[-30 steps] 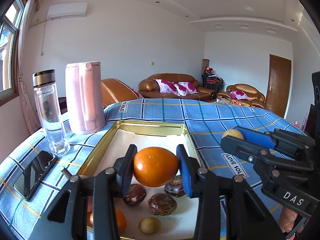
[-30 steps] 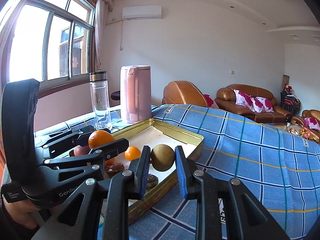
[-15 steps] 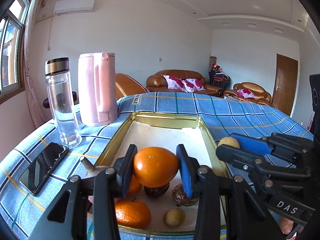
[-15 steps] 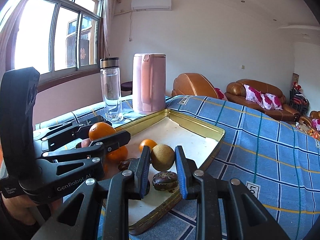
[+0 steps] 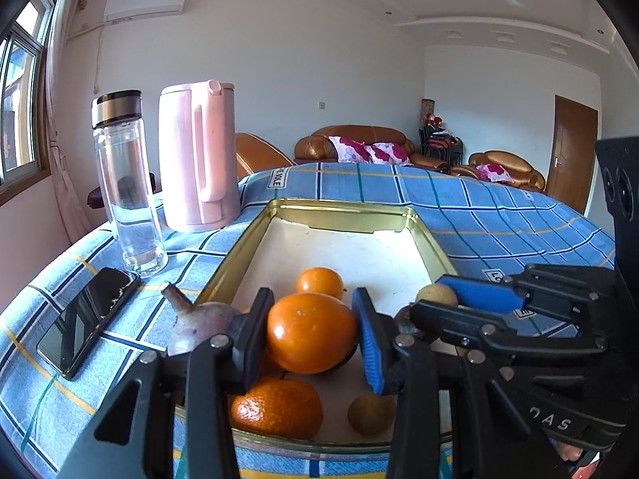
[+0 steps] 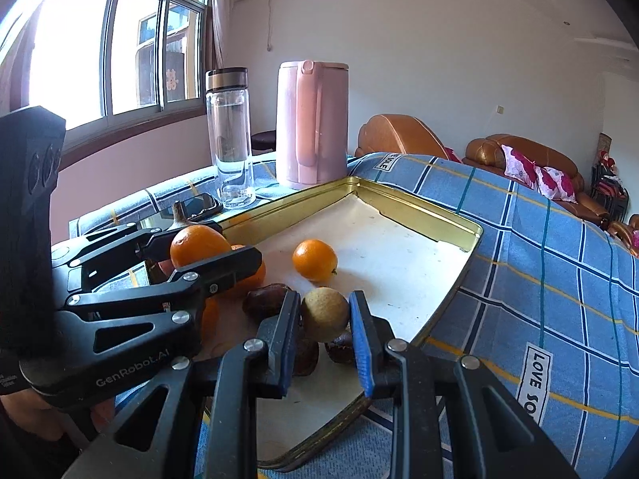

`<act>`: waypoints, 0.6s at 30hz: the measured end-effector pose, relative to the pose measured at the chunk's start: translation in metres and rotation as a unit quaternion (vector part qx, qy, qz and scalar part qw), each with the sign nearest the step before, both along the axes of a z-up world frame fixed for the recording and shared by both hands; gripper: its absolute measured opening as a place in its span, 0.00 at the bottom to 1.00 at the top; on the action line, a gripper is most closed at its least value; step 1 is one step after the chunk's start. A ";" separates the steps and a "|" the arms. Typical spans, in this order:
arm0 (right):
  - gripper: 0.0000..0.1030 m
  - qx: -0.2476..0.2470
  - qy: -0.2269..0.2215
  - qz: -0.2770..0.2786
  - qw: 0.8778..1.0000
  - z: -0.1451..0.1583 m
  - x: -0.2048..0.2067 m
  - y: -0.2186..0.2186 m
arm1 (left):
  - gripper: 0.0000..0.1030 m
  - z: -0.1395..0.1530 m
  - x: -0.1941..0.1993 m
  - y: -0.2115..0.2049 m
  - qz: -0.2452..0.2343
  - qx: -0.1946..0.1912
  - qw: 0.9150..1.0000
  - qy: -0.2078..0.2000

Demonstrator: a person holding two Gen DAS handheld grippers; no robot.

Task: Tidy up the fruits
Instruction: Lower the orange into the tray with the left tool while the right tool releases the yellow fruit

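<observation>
My left gripper has a smooth, glossy orange pinched between its pads, held above the near end of the tray. My right gripper is clamped on a small round yellow-brown fruit with a matt skin, also over the tray's near end, close to its right rim.

Writing: "GenRobot.AI" in white on the left gripper's black body, seen from the right wrist; "DAS" on the right gripper's body, seen from the left wrist. White tags on the cloth read "LOVE SO…", cut off at the fold.

Tray is shallow gold-coloured tin, rounded corners, pale worn floor. In it: a small orange toward the middle, a dimpled mandarin and another yellow-brown fruit by the near rim, and wrinkled dark fruits under the grippers. A purplish bulb-shaped fruit with a stem sits at the left rim.

Far half of the tray floor is bare. Blue checked tablecloth is free to the right. Left of the tray: dark phone, clear glass bottle with metal cap, pink plastic kettle.
</observation>
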State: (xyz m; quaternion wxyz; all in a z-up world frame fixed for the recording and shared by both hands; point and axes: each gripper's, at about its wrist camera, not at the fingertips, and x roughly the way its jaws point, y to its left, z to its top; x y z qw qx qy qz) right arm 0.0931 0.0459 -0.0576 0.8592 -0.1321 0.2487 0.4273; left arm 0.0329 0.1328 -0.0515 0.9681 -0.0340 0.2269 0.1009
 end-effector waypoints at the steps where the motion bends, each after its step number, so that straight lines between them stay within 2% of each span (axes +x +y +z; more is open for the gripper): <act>1: 0.26 -0.005 0.003 0.002 1.000 -0.001 0.001 0.002 | 0.41 -0.001 0.001 -0.001 -0.002 0.001 1.000 0.002; 11: 0.26 -0.018 0.032 0.008 0.999 -0.008 0.009 0.004 | 0.41 -0.004 0.002 -0.006 -0.001 0.025 1.000 0.010; 18: 0.26 -0.016 0.044 0.016 0.999 -0.009 0.011 0.003 | 0.41 -0.004 0.003 -0.007 0.000 0.028 1.000 0.011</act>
